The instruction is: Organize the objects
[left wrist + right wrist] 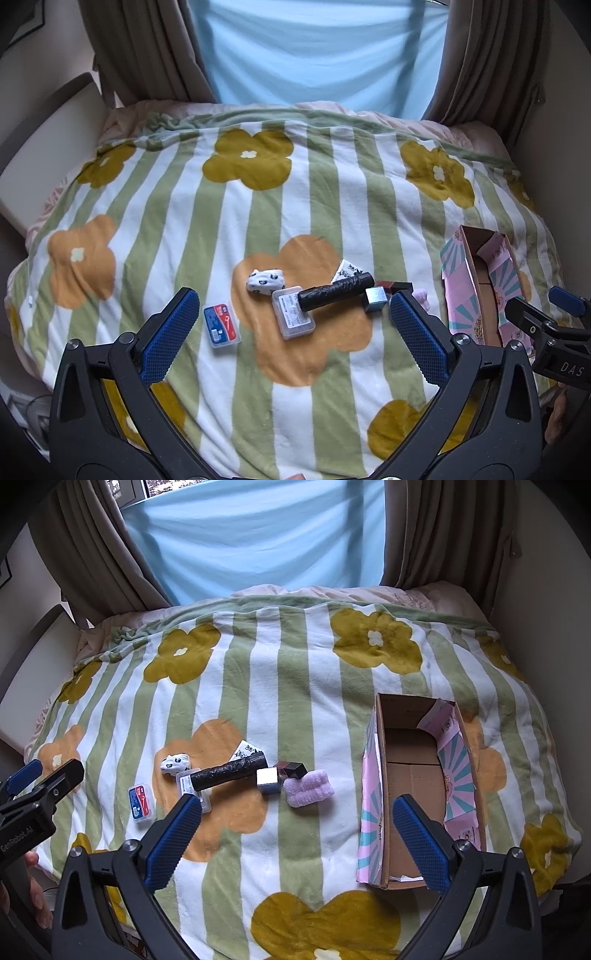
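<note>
Looking along the left wrist view, the left gripper [291,325] stands spread wide with nothing between its pads, above a striped flowered blanket [155,229]. Between the fingers lie a clear case [294,312], a black roll [337,290] resting across it, and a spotted sock bundle [265,279]; a red-blue case [221,325] sits left. In the right wrist view, the right gripper [295,834] is likewise wide and empty. The open cardboard box [417,775] lies right, apparently empty; a pink fuzzy item [308,786] and silver cube [268,780] sit nearby.
</note>
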The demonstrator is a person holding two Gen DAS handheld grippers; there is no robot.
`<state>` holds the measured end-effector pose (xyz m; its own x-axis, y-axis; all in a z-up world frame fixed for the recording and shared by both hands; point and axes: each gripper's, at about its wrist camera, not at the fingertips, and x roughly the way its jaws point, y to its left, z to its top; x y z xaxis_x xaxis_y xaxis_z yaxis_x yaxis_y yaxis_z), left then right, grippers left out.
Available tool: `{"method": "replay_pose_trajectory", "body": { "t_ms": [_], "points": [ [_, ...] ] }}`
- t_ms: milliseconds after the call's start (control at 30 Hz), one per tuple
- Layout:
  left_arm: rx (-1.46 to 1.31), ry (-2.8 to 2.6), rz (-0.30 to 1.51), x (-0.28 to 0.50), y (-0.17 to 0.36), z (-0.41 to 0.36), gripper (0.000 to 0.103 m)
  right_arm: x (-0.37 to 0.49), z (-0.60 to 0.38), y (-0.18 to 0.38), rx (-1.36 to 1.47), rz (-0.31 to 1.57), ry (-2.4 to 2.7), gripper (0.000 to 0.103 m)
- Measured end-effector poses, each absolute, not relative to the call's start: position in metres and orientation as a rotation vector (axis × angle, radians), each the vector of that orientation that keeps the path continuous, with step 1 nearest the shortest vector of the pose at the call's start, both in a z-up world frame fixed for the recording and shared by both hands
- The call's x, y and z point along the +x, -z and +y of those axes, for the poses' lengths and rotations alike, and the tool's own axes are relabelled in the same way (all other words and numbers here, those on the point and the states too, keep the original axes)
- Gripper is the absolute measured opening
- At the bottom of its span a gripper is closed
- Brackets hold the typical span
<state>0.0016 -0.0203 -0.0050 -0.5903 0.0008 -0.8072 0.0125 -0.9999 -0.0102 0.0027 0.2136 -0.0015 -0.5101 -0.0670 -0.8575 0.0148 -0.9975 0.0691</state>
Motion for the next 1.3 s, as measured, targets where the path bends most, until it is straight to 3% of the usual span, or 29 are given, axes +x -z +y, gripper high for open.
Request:
{"method": "replay_pose_trajectory", "body": {
  "t_ms": [1300],
  "points": [
    [1.463, 2.787, 0.086, 0.0068, 0.0094, -0.0212, 0.103, 0.0069, 0.2171, 0.0034, 1.542, -0.087, 2.663, 0.102]
  ]
}}
